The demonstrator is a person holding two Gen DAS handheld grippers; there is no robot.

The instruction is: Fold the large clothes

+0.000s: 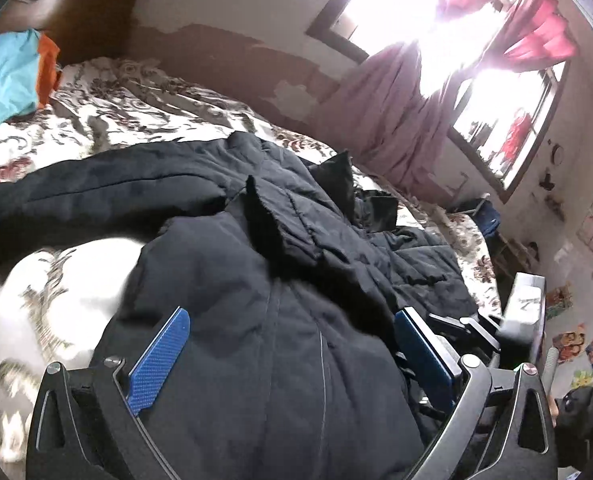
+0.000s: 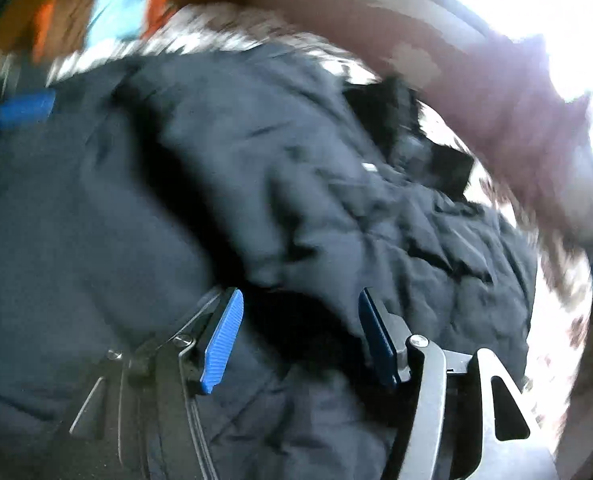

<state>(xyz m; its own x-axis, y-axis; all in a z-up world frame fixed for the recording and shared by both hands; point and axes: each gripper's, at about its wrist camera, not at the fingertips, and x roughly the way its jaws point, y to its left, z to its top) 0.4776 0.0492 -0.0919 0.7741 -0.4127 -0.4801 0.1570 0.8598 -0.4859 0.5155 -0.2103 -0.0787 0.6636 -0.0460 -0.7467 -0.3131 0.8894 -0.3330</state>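
A dark padded jacket (image 1: pixel 256 240) lies bunched across a bed (image 1: pixel 136 112) with a floral cover, folds piled toward the middle and one sleeve stretched to the left.

Left gripper (image 1: pixel 292 320): jaws apart, blue pads wide on either side of a jacket fold; no pad presses the cloth.

Right gripper (image 2: pixel 296 308): jaws apart, low over the jacket (image 2: pixel 256 160), a dark hollow of cloth between the pads, which do not pinch it (view blurred, so contact at the tips cannot be settled).

In the left wrist view, part of the right gripper shows at the right edge beside the bed. A blue cloth (image 1: pixel 12 76) and an orange one lie near the headboard. Pink curtains (image 1: pixel 396 120) hang by a bright window (image 1: pixel 416 8).
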